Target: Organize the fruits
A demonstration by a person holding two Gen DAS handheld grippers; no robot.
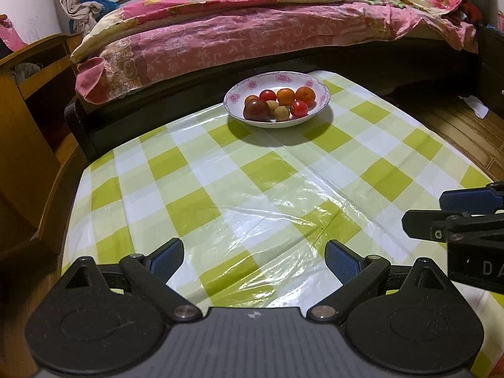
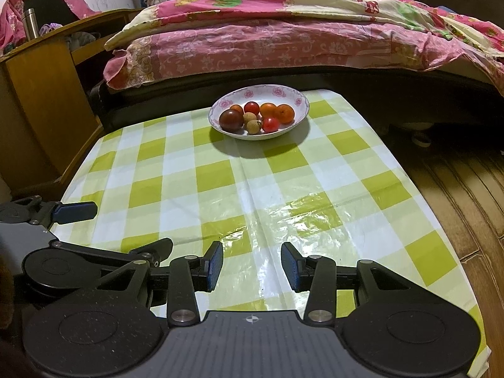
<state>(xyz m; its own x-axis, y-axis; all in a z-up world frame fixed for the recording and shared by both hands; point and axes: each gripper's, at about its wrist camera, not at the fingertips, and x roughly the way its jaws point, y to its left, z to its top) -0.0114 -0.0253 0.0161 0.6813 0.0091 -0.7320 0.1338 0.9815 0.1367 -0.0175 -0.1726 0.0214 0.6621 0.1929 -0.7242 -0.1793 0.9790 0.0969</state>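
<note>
Green-checked tabletop (image 2: 176, 186) is lying bare under me; I am hovering both tongs, left tongs (image 1: 253, 260) and right tongs (image 2: 252, 266), released and empty, because every fruit is already sitting in the floral bowl (image 2: 283, 94).

Black grippers (image 2: 252, 266) — blue-padded jaws

right tongs (image 2: 252, 266) – parted, empty | bowl (image 2: 300, 102) of fruit – far end of table (image 2: 393, 189)

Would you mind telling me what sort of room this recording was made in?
Most likely a bedroom in a home. A bed with a pink floral quilt runs behind the table, which has a green checked cover and a plate of fruit, and a wooden cabinet stands beside the bed.
</note>
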